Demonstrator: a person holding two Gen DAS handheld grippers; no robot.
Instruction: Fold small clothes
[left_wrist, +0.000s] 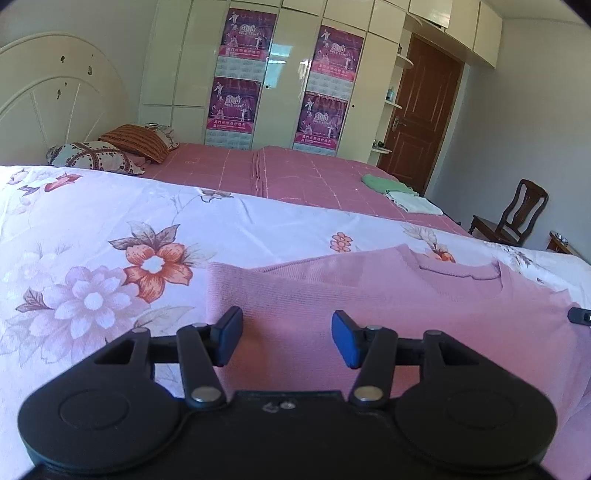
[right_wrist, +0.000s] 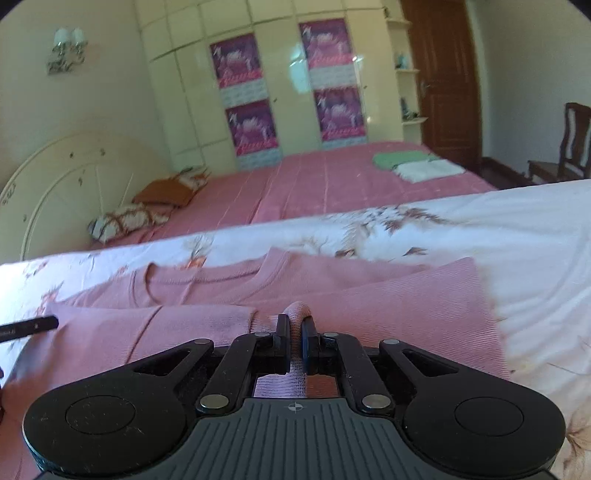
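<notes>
Pink knit top (left_wrist: 369, 302) laid flat on floral bedspread (left_wrist: 92, 229) at near edge of bed, neckline facing away toward headboard side, sleeves partly folded in over the body. Right gripper (right_wrist: 294, 345) clamped shut on a pinched ridge of the pink fabric, a small hump of knit poking up between the pads. Left gripper (left_wrist: 287, 338) open, jaws about half apart, hovering low over the left part of the top, nothing between the blue pads (left_wrist: 341, 339) (contact with fabric below not clear from this angle). Tip of left gripper also visible at left edge of right wrist view, over the sleeve edge. Likely step: securing hem or side for the next fold, left side not yet gripped. Risks: one-sided pull by right gripper with left still free, dragging whole top sideways and skewing the fold; thin pinch of stretchy knit slipping out under tension; right grip possibly catching more than one layer, or bedspread beneath, lifting the cover and wrinkling the work surface; folded-in sleeve flopping open once lifted; left gripper closing short of the edge and grabbing only the top layer, giving an uneven crease. Green and white folded items (right_wrist: 413, 164) well apart on far pink bed, no interference expected.
</notes>
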